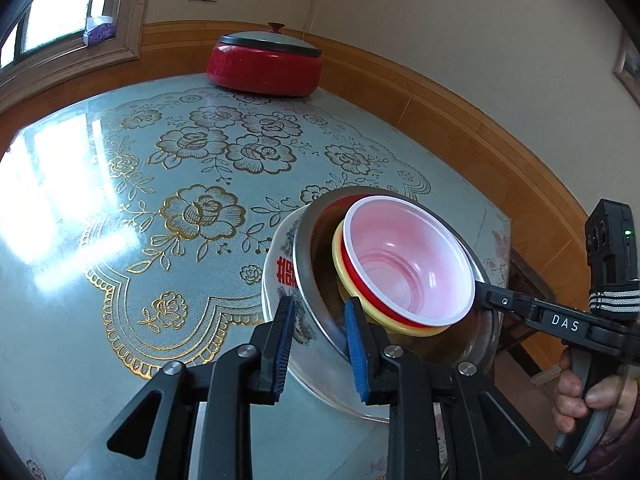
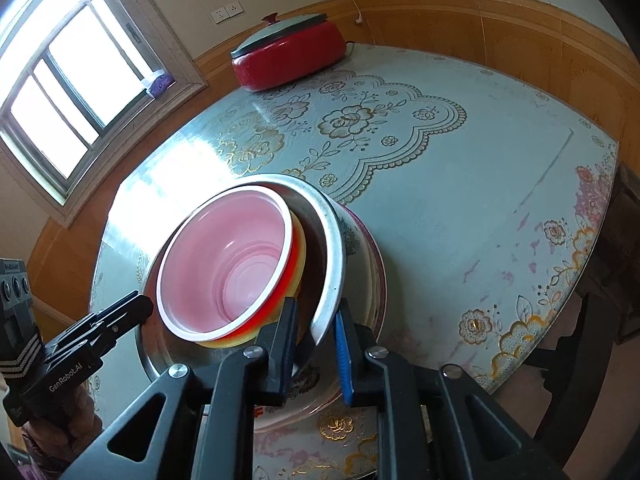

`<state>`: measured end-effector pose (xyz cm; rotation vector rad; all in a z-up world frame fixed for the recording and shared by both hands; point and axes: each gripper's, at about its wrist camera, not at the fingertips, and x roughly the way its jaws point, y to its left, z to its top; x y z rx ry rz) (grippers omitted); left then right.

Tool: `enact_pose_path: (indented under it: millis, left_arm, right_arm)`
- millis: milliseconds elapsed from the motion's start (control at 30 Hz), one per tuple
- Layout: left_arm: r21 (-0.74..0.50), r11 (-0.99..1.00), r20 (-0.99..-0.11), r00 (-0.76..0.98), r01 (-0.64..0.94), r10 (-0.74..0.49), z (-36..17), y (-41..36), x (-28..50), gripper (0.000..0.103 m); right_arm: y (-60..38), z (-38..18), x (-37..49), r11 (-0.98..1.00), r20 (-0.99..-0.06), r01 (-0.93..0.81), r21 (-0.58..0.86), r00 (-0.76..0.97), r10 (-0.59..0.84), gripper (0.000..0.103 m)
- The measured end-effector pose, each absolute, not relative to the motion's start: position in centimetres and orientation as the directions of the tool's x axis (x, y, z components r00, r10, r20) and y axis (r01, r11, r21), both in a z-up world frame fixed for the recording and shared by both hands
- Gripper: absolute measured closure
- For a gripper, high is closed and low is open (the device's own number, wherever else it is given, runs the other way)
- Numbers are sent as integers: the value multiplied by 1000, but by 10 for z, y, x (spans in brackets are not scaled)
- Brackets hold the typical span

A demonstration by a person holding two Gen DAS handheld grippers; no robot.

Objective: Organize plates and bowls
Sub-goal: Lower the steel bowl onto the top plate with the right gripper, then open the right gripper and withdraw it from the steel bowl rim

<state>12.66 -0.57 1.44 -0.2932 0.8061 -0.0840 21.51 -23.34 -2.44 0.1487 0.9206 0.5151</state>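
Note:
A stack of nested dishes sits near the table's edge: a white patterned bowl (image 1: 280,272) outermost, a steel bowl (image 1: 316,280) inside it, then a yellow bowl (image 1: 348,280) and a red bowl with a white rim and pink inside (image 1: 404,264). My left gripper (image 1: 318,344) is shut on the steel bowl's rim, one finger outside, one inside. My right gripper (image 2: 316,352) is shut on the steel bowl's rim (image 2: 332,264) on the opposite side. The red bowl (image 2: 228,264) and yellow bowl (image 2: 300,256) sit tilted inside. The right gripper (image 1: 484,296) also shows in the left wrist view.
A red electric pot with a grey lid (image 1: 264,64) stands at the table's far edge by the wall. The round table (image 1: 120,200) has a pale blue cloth with gold flowers under glass. A dark wooden chair (image 2: 616,264) stands at the right.

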Motion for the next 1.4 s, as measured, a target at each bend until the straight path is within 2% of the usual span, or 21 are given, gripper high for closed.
enact_pose_path:
  millis: [100, 300, 433, 533, 667, 833, 933, 1000, 1067, 1400]
  left_arm:
    - [-261, 965, -702, 693, -39, -162, 13, -13, 128, 79]
    - [-296, 954, -699, 692, -52, -179, 11, -9, 128, 78]
    - [-372, 924, -673, 711, -87, -204, 13, 10, 115, 71]
    - [-358, 927, -661, 732, -115, -165, 13, 25, 99, 72]
    - [-354, 921, -690, 711, -163, -139, -3, 40, 88, 74]
    - [-356, 921, -716, 679, -157, -161, -20, 29, 86, 76]
    - [-326, 935, -724, 673, -138, -153, -21, 17, 89, 76]
    - [-322, 938, -731, 663, -125, -162, -23, 12, 91, 81]
    - [-311, 943, -736, 658, -121, -159, -24, 9, 91, 81]
    - [-360, 917, -711, 687, -172, -151, -21, 24, 89, 81]
  right_arm:
    - [-234, -23, 216, 872, -718, -361, 330, 504, 480, 87]
    - [-233, -24, 221, 875, -717, -364, 319, 511, 474, 87]
    - [-256, -21, 211, 815, -651, -357, 456, 491, 579, 78]
    - [-273, -15, 191, 802, -612, -379, 461, 519, 597, 78]
    - [-274, -27, 173, 792, -646, -421, 442, 463, 607, 78]
    - [-260, -49, 172, 738, -637, -439, 513, 382, 670, 78]
    - [-251, -55, 174, 746, -646, -440, 500, 384, 660, 76]
    - [-251, -55, 176, 746, -643, -439, 501, 388, 660, 76]
    - [-252, -56, 176, 747, -644, -435, 503, 387, 660, 76]
    - [-259, -57, 177, 762, -653, -393, 514, 397, 645, 76]
